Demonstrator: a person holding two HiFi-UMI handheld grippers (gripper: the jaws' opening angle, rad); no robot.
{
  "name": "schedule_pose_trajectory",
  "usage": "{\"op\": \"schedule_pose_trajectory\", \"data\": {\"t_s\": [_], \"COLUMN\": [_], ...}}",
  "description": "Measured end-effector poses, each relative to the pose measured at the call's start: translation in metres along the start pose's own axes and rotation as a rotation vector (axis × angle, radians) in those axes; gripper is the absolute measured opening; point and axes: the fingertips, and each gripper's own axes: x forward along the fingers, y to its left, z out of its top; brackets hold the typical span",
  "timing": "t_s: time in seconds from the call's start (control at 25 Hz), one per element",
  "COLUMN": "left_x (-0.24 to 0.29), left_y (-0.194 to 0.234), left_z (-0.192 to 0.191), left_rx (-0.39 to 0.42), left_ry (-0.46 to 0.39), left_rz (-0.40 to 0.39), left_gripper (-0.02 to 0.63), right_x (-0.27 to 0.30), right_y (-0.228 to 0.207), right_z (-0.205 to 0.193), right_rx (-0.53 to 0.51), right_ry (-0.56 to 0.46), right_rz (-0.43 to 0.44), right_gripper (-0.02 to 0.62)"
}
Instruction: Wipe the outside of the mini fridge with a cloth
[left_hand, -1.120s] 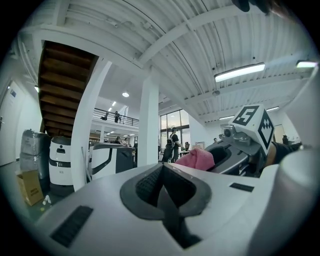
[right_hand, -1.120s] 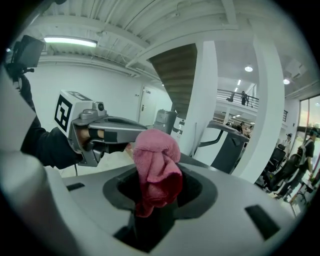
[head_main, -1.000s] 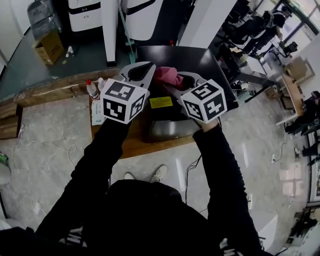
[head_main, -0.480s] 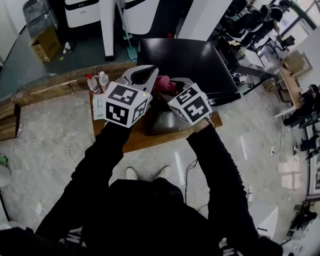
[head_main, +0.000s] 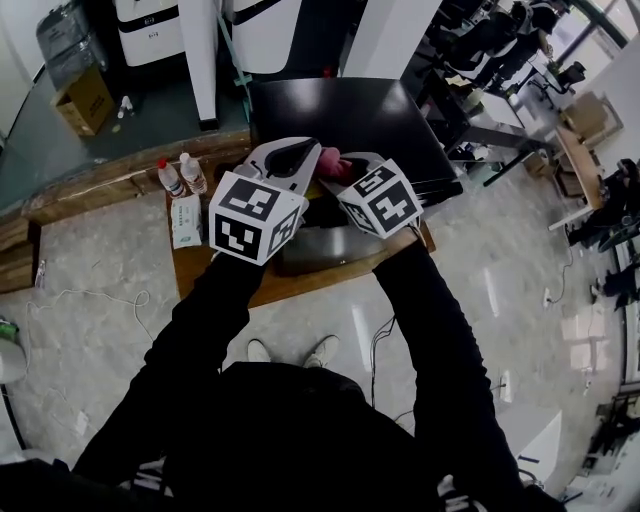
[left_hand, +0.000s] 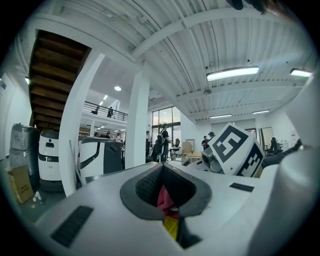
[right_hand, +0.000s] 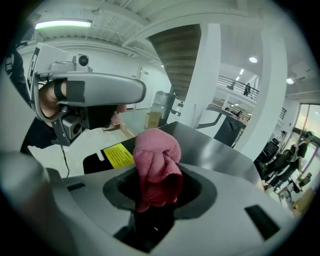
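Note:
The black mini fridge (head_main: 350, 110) stands on a low wooden platform (head_main: 220, 285), with a yellow label (right_hand: 119, 155) by its front top edge. My right gripper (head_main: 338, 172) is shut on a bunched pink cloth (head_main: 336, 166) over that front edge. From the right gripper view the cloth (right_hand: 156, 167) bulges up out of the closed jaws. My left gripper (head_main: 303, 152) hovers just left of it, shut and holding nothing. Through the left gripper (left_hand: 162, 169) a sliver of the pink cloth (left_hand: 164, 197) and the label show beyond.
Two small bottles (head_main: 170, 178) and a white pack (head_main: 186, 220) sit on the platform left of the fridge. Behind stand white machines (head_main: 150, 30), a pillar (head_main: 395, 35) and a cardboard box (head_main: 82, 100). Cables (head_main: 90, 295) trail over the floor. Desks and people fill the far right.
The right gripper with the cloth has drawn left, closer to the left gripper. Both now hide the yellow label in the head view. The head camera has tilted slightly.

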Motion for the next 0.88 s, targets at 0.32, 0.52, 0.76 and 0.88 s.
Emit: {"op": "schedule_pose_trajectory", "data": {"t_s": [0.32,0.52,0.76,0.88], "left_x": [0.052,0.089,0.129,0.145], "left_y": [-0.053,-0.086,-0.123,-0.137], "left_z": [0.003,0.004,0.006,0.009], "left_rx": [0.022,0.025,0.030,0.029], "left_ry": [0.015,0.019,0.027,0.027], "left_rz": [-0.028,-0.058,-0.095,-0.101], "left_gripper": [0.006,0.006,0.006,0.006], "right_x": [-0.036,-0.058,-0.087,-0.102], "right_y": [-0.072,-0.120,-0.173,-0.196], "right_z": [-0.055,-0.091,-0.131,-0.148], "right_rx": [0.052,0.084,0.137,0.150], "right_ry": [0.013,0.025,0.023,0.027], "right_rz": [-0.054,-0.095,-0.142,-0.163], "right_gripper": [0.158,0.158,0.158,0.158]}}
